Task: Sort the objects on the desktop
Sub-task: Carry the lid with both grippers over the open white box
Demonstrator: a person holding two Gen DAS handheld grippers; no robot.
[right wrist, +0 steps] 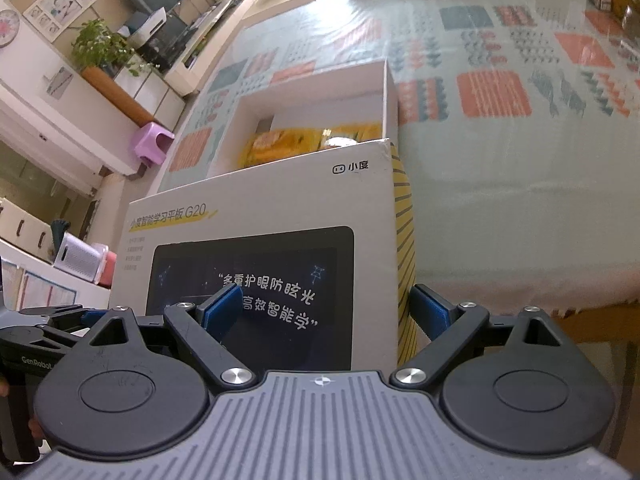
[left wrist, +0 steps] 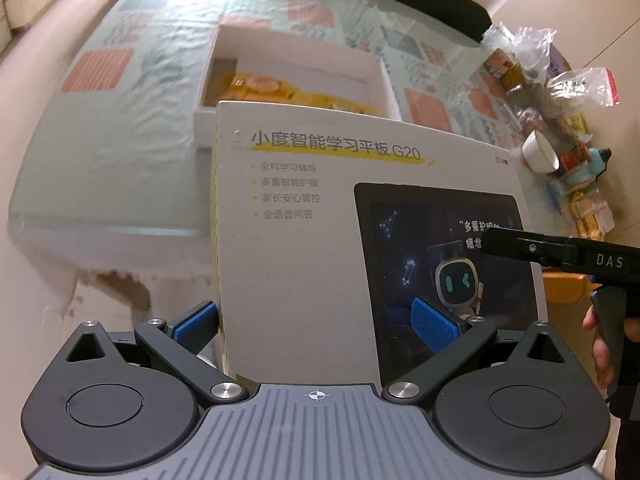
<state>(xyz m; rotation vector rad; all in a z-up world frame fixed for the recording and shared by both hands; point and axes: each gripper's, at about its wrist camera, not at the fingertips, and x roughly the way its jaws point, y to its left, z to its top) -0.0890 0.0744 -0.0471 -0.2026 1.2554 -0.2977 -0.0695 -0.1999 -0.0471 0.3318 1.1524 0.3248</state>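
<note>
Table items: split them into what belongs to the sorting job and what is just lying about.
In the job:
box lid, held by left gripper and right gripper
open white box
yellow snack packets

Lying about:
white cup
plastic bags
purple stool

Box lid [left wrist: 312, 248]: matt white cardboard, tablet picture printed smooth and dark. Open box [left wrist: 298, 68]: plain white card; glossy yellow plastic packets [left wrist: 260, 87] are seen inside. Tablecloth [right wrist: 520, 152]: shiny, wrinkled plastic film over a printed pattern. Gripper pads [right wrist: 222, 312] — ribbed blue rubber — are mounted on matt black plastic arms with polished metal pins.
</note>
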